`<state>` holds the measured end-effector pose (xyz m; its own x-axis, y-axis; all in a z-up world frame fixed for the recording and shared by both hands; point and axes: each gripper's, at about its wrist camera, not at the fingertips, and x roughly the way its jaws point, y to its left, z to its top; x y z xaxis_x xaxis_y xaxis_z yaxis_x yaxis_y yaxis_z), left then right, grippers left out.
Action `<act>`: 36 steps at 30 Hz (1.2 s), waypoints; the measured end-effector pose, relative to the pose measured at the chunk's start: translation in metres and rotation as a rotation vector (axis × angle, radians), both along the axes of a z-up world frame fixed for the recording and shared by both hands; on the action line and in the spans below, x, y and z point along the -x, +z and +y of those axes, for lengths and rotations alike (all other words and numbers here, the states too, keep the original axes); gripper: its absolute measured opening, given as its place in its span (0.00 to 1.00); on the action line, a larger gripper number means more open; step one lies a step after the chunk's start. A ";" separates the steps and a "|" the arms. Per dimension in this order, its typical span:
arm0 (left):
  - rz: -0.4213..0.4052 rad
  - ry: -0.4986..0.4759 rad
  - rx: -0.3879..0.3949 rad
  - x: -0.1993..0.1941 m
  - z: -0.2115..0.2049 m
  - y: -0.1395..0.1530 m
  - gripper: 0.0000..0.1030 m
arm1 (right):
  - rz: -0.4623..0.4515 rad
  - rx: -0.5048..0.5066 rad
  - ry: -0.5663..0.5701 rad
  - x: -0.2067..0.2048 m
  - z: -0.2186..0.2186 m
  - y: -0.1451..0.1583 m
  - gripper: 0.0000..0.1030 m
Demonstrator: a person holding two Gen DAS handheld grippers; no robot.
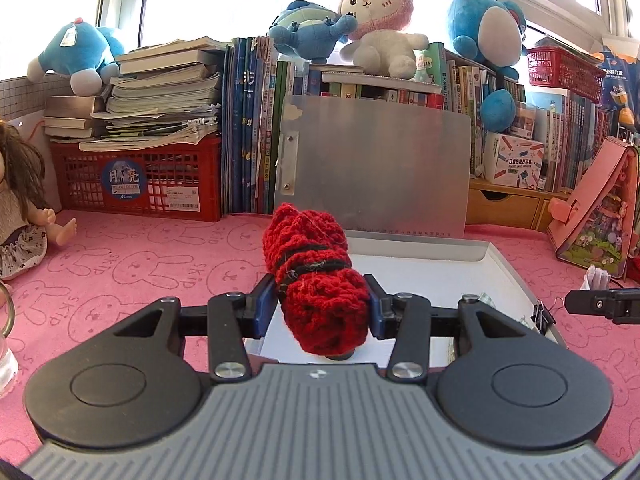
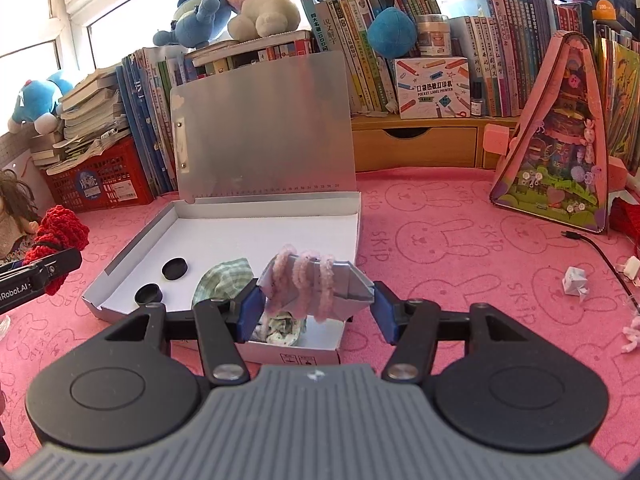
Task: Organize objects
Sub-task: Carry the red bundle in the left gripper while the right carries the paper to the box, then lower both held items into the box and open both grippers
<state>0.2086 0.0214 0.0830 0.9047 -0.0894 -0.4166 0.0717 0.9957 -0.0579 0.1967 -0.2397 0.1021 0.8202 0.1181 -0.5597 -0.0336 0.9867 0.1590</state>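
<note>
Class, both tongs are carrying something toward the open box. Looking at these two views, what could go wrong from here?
1. The red knitted bundle sticks out well beyond the left tongs; it might sag or slip out.
2. The folded paper piece with pink loops in the right tongs might get crushed.
3. The white box already holds two black caps and cloth; dropped items might land on them.
</note>
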 end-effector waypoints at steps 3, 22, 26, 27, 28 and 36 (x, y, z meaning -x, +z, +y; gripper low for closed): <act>0.040 -0.007 0.021 -0.023 0.001 -0.001 0.49 | 0.021 -0.017 0.007 -0.021 0.004 0.002 0.59; 0.170 -0.082 0.002 -0.142 -0.013 -0.039 0.50 | 0.153 -0.014 0.039 -0.124 0.005 -0.030 0.60; 0.221 -0.100 -0.005 -0.161 -0.020 -0.049 0.50 | 0.188 -0.028 0.066 -0.143 0.007 -0.040 0.61; 0.236 -0.095 -0.003 -0.166 -0.020 -0.050 0.50 | 0.198 -0.028 0.064 -0.146 0.008 -0.042 0.61; 0.252 -0.092 -0.003 -0.170 -0.021 -0.052 0.50 | 0.208 -0.028 0.062 -0.149 0.009 -0.044 0.61; 0.378 -0.093 -0.038 -0.191 -0.024 -0.060 0.55 | 0.278 -0.030 0.015 -0.160 0.014 -0.053 0.72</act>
